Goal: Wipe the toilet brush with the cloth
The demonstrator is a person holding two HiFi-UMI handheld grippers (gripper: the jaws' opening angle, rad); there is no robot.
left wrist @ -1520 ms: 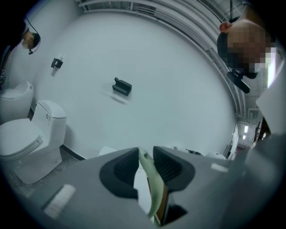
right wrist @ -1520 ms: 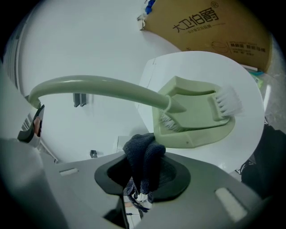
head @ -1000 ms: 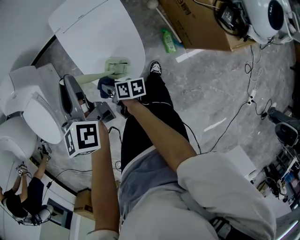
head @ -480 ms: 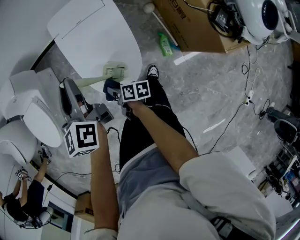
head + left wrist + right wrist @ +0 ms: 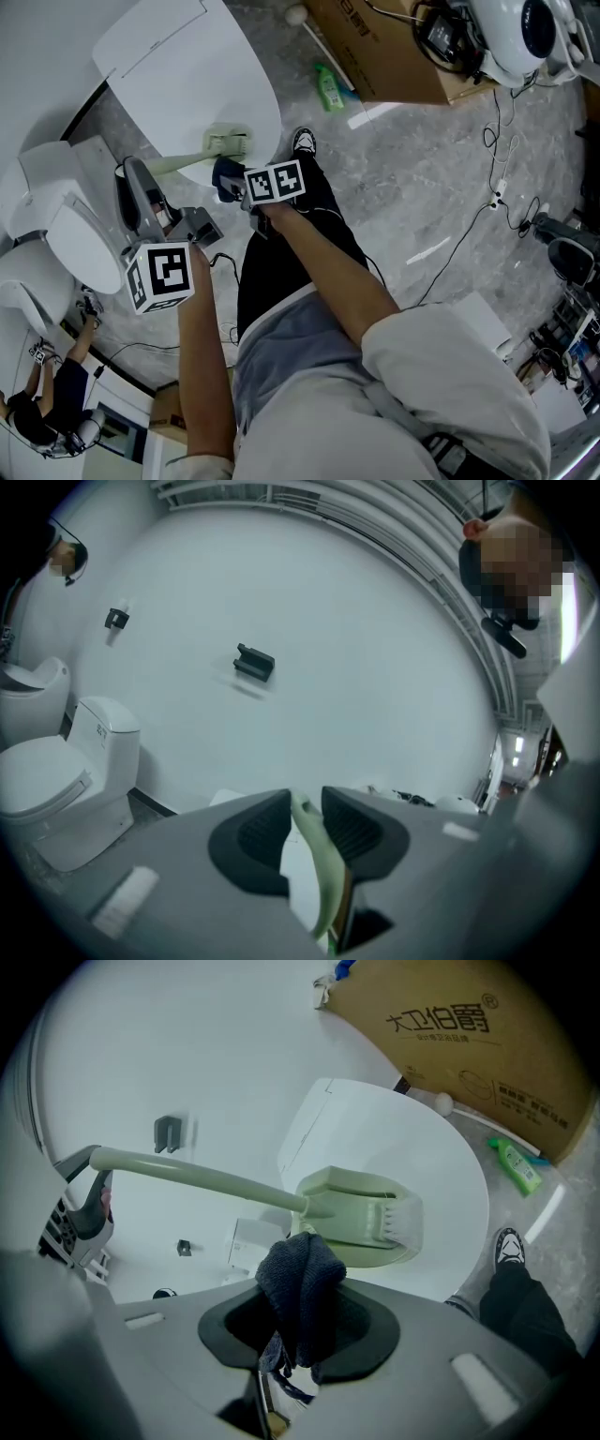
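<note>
The pale green plastic toilet brush (image 5: pixel 361 1218) is gripped by its handle in the narrowly closed fingers of the left gripper (image 5: pixel 306 797), with its flat head held over the white oval toilet lid (image 5: pixel 187 66). The dark blue bunched cloth (image 5: pixel 302 1279) is pinched in the right gripper (image 5: pixel 305 1312) fingers, just beside the brush neck; contact cannot be told.

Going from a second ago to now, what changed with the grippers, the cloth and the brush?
The right gripper, shut on the dark cloth, shifted a little along the toilet brush, from its neck toward the head. Nothing was picked up or let go. The left gripper clamps the brush as before, hardly moved.
</note>
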